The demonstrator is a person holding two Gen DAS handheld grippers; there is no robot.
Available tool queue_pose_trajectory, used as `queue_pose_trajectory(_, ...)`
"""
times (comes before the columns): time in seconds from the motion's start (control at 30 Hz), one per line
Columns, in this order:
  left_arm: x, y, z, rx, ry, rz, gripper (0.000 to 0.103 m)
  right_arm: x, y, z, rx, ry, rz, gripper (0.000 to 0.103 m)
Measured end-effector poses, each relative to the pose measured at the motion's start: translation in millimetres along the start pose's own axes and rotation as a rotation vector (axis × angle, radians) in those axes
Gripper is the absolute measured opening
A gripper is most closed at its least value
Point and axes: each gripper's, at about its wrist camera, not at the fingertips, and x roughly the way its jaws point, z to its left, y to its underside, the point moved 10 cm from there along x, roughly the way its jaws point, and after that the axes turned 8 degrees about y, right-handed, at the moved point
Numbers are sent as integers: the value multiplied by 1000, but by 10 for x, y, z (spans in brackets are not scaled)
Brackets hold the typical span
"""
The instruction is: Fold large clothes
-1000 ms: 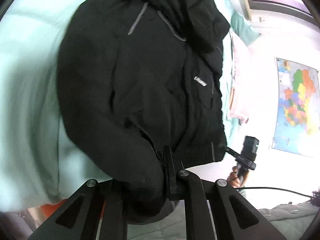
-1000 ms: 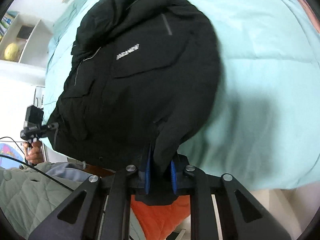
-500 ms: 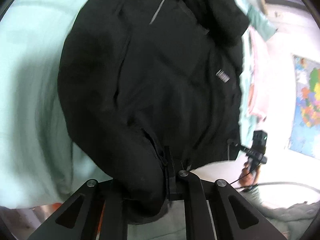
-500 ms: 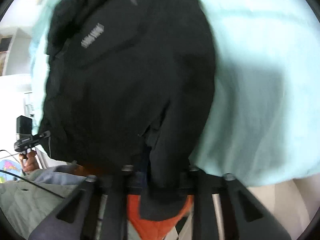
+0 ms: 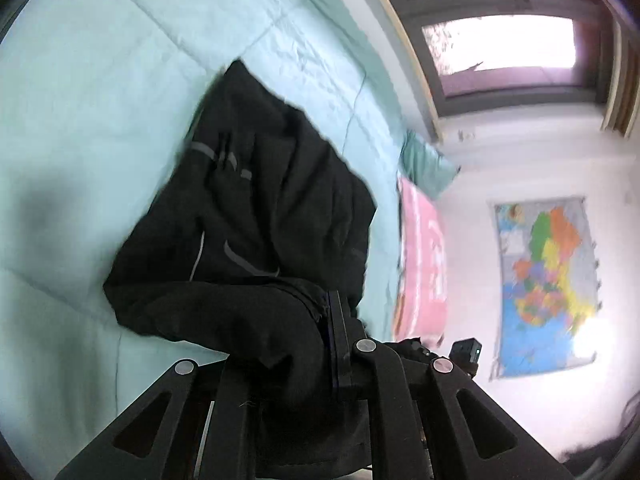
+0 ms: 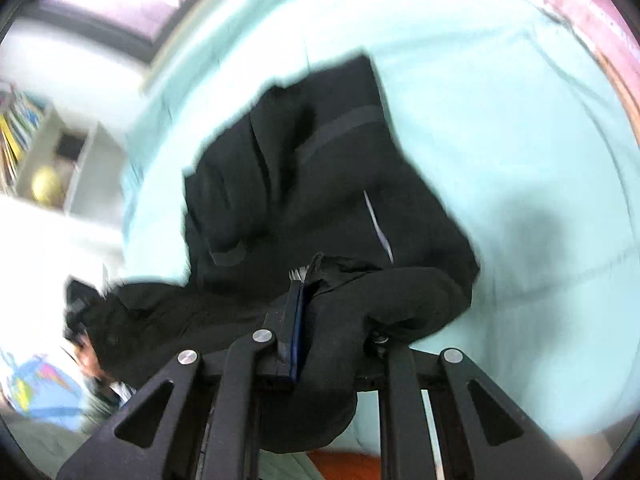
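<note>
Pale mint quilted bedspread (image 5: 100,80) fills the room's bed, colourful wall map (image 5: 548,280) and window (image 5: 500,40) behind. Both the left gripper (image 5: 304,344) and right gripper (image 6: 332,328) are clamped onto the bulky black padded jacket (image 5: 260,208), bunched on the bedspread.

A black jacket (image 5: 256,220) is seen spread on a pale mint quilted bedcover (image 5: 100,80), its far end lying flat and its near end lifted and doubled toward the camera. A thick fold of the near edge is clamped in the left gripper (image 5: 304,344), with cloth bulging over the left finger and the right finger (image 5: 340,340) pressed against it. Grey trim strips are visible on the jacket. At the bed's far side a pink cloth (image 5: 424,264) is draped. A coloured map (image 5: 548,280) is pinned on the white wall, below a dark-framed window (image 5: 500,28). Part of a small black device (image 5: 468,350) is seen just right of the gripper.
</note>
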Motion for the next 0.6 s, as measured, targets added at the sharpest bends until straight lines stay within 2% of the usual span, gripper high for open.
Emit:
queue_pose_trajectory(0.13, -8, -457, -157, 2, 45, -57, 12, -42, -707, 239, -1, -25, -84, 19)
queue_pose_trajectory(0.3, 181, -1120, -235, -53, 80, -125, 13, 270, -1553, 516, -18, 11, -117, 19)
queue_pose_trajectory(0.43, 515, -1675, -37, -105, 18, -139, 13, 779, -2155, 545, 2, 53, -75, 19)
queue_pose_trajectory(0.6, 1073, -2112, 486, -144, -128, -78, 14, 1724, -2432, 298, 41, 161, 40, 19)
